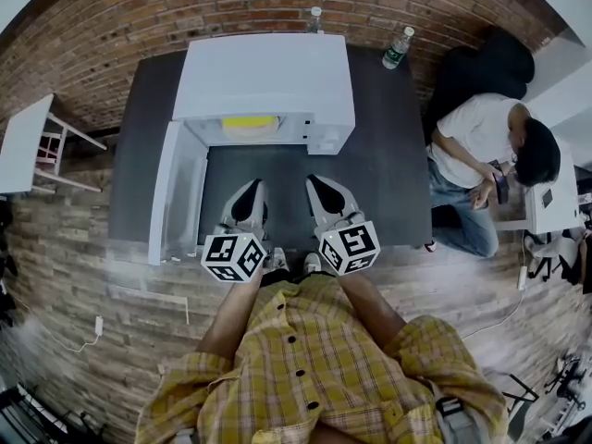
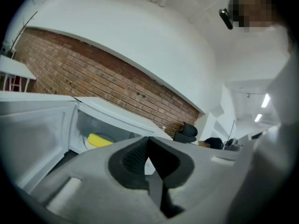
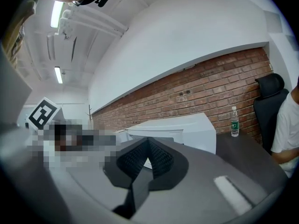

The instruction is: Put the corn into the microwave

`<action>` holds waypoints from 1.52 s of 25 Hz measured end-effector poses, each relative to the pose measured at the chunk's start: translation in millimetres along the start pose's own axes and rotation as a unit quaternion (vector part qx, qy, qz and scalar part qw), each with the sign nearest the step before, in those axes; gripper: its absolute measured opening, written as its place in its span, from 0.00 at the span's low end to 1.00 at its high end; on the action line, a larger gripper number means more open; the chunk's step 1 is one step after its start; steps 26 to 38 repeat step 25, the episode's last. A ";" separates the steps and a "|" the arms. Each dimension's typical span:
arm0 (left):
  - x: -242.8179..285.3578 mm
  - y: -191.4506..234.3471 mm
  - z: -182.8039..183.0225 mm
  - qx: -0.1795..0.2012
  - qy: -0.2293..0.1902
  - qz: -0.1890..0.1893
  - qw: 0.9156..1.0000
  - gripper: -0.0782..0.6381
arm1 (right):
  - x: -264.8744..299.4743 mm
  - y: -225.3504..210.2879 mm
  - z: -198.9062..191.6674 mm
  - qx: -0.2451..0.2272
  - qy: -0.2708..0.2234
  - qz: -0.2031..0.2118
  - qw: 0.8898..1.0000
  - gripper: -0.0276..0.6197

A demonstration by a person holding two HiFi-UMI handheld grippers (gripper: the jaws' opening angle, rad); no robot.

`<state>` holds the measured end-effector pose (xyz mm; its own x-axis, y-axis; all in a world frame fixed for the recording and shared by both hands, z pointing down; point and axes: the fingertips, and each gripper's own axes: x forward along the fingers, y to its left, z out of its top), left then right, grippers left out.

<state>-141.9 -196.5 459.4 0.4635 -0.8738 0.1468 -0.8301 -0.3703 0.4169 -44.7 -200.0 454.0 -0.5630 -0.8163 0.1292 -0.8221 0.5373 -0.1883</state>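
Corn [image 1: 250, 125] lies inside the open microwave [image 1: 268, 72]; left gripper [image 1: 252, 189] and right gripper [image 1: 317, 184] hover outside, jaws together, empty.

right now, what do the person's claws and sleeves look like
Both the left claw and the right claw are pale grey-white tapered shells with black ribbed pads inside. Each carries a white cube with black square markers at its rear. The sleeves belong to a yellow plaid button shirt.
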 end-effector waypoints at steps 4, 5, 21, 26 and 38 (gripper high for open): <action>-7.1 -4.7 5.9 0.074 -0.007 0.023 0.997 0.10 | -1.1 6.6 5.9 -0.017 -0.006 0.009 1.000 0.05; -8.2 -5.2 6.9 0.081 -0.008 0.024 0.996 0.10 | -1.2 7.1 7.8 -0.018 -0.007 0.009 1.000 0.05; -12.9 -21.0 25.9 0.186 -0.022 0.048 0.981 0.10 | -2.0 6.2 20.9 -0.036 -0.022 0.007 0.999 0.05; -14.3 -21.4 27.5 0.192 -0.025 0.052 0.980 0.10 | -0.5 9.2 21.2 -0.046 -0.023 0.011 0.999 0.05; -14.3 -21.4 27.5 0.192 -0.025 0.052 0.980 0.10 | -0.5 9.2 21.2 -0.046 -0.023 0.011 0.999 0.05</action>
